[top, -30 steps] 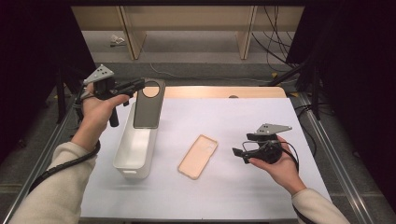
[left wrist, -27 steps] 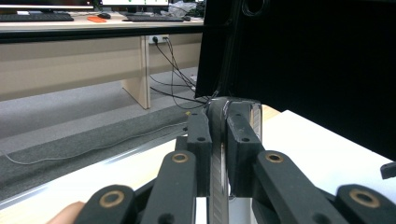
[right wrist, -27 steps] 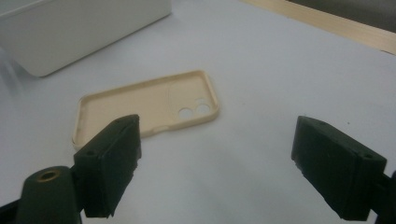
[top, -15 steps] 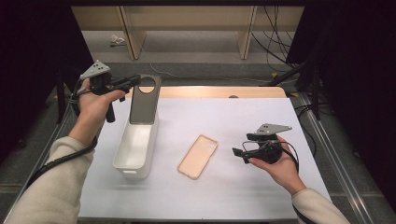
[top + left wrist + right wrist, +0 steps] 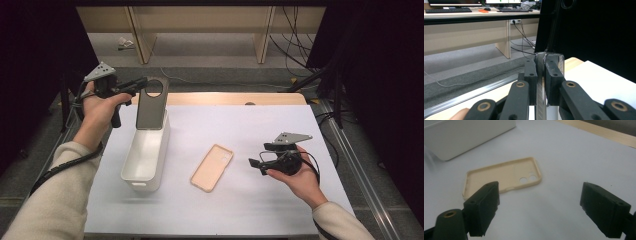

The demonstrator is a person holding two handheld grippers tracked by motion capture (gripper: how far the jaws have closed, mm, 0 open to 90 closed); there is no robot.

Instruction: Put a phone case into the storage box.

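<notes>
Above the far end of the white bin [image 5: 145,152], the grey phone case [image 5: 151,104] hangs upright, with its round camera hole at the top and its lower edge just at the bin's far rim. The left gripper [image 5: 136,86] holds it by the upper left edge; in the left gripper view the two black jaws stand close together with the thin edge of the case [image 5: 541,75] pressed between the pads, so the grip looks firm. The inside of the bin seems to have nothing in it, as far as the high view shows. My judgement is that the work is to put the phone cases into the bin, and that this first case is lifted and brought over it but not yet lowered or released. Beside the bin, on the white table cover [image 5: 250,125], the beige phone case [image 5: 212,167] lies flat with its hollow side up, and nothing touches it. The right gripper [image 5: 256,164] rests in the person's right hand near this case, to its right, and points toward it; in the right gripper view the jaws are wide apart with the beige case [image 5: 504,176] lying on the table ahead of them and nothing between the pads. So one case is almost placed and the other is left, and I think less than half is done
</notes>
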